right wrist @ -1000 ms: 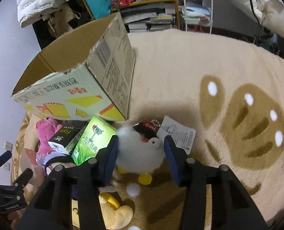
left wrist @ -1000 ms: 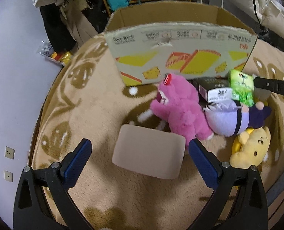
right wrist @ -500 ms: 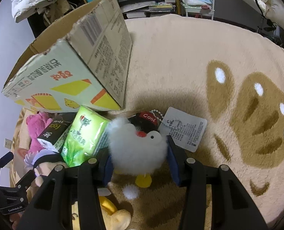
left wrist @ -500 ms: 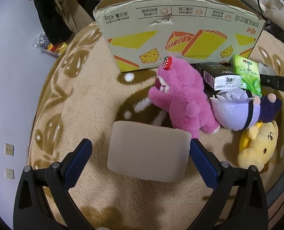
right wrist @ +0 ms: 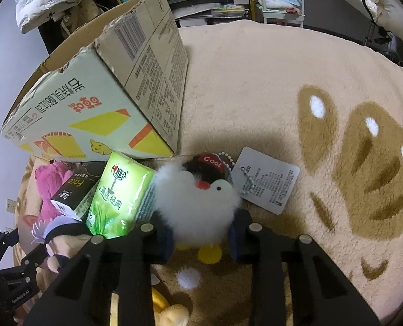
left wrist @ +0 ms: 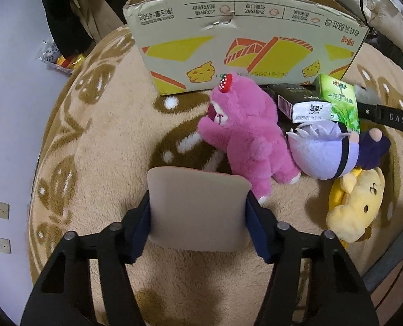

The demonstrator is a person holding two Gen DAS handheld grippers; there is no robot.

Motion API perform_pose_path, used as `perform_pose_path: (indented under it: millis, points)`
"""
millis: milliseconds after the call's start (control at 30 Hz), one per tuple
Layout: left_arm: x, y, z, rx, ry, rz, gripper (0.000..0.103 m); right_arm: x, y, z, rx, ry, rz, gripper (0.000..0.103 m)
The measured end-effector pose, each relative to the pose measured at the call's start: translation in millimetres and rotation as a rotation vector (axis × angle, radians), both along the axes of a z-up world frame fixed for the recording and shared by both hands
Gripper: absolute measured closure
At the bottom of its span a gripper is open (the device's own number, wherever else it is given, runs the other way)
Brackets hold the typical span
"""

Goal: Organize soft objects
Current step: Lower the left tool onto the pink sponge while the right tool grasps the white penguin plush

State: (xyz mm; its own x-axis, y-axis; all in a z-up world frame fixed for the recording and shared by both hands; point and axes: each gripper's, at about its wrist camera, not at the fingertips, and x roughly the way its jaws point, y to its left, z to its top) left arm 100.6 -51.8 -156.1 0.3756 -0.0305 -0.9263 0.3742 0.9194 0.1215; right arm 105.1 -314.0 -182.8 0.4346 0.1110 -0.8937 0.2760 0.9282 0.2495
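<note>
My left gripper [left wrist: 198,214] is shut on a flat beige pad [left wrist: 198,206] lying on the rug. Beyond it lie a pink plush bear [left wrist: 245,138], a purple plush [left wrist: 329,152] and a yellow plush [left wrist: 356,206]. My right gripper [right wrist: 200,233] is shut on a white fluffy penguin plush [right wrist: 196,203] with a paper tag [right wrist: 266,182]. The pink bear [right wrist: 47,187] also shows at the left of the right wrist view. An open cardboard box [left wrist: 245,40] stands behind the toys, and also shows in the right wrist view [right wrist: 98,100].
A green tissue pack [right wrist: 117,201] and a black tissue pack [right wrist: 73,193] lie against the box, left of the penguin; both also show in the left wrist view [left wrist: 340,97] [left wrist: 299,103]. The beige rug [right wrist: 283,81] has brown paw prints. Shelves and clothes stand behind.
My left gripper moved forward and shut on the beige pad. My right gripper moved forward and closed onto the white penguin plush.
</note>
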Motion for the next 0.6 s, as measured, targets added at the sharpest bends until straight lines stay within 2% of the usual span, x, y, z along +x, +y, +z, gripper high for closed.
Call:
perform_pose_path:
  millis: [267,600]
  points:
    - [1,9,8,-0.018,-0.024,0.037,0.048,-17,4,9,-0.019,-0.017,0.013,0.074]
    - [-7,15,27,-0.034,-0.103,0.061,0.049,-40,3,40,-0.050,-0.109,-0.046,0.074]
